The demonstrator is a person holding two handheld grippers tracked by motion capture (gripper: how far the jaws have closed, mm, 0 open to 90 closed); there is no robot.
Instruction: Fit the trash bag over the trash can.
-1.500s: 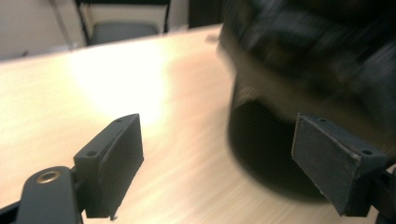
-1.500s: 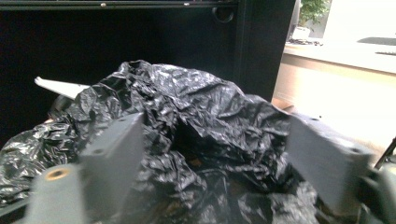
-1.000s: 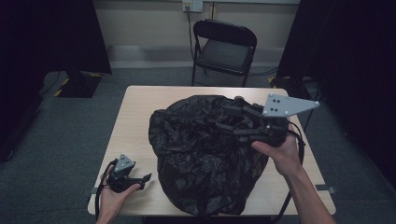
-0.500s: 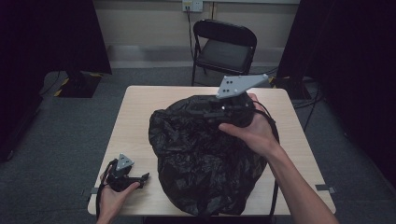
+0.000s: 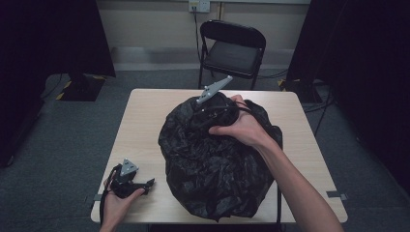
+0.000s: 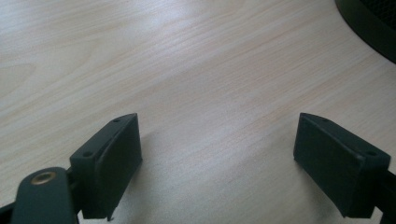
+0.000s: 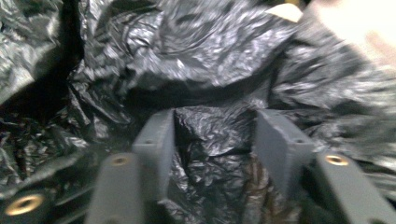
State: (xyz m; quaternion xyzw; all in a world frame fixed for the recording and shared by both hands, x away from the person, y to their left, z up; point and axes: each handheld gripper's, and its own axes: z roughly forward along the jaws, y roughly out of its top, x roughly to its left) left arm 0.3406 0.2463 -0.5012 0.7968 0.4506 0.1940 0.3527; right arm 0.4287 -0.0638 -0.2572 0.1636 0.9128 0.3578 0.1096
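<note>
Jaws of right gripper [image 7: 215,140] just reopened — parted, a crumpled fold of black plastic bag [image 5: 212,164] between them, pads not clamping. Versus a second ago it has moved from the bag's right edge onto its top. Left gripper [image 6: 219,158] unchanged — jaws released over bare tabletop [image 6: 187,56], bag well off to one side.

Crumpled black plastic bag [image 5: 212,164] (glossy, wrinkled), heaped mid-table, spilling over the near edge
</note>
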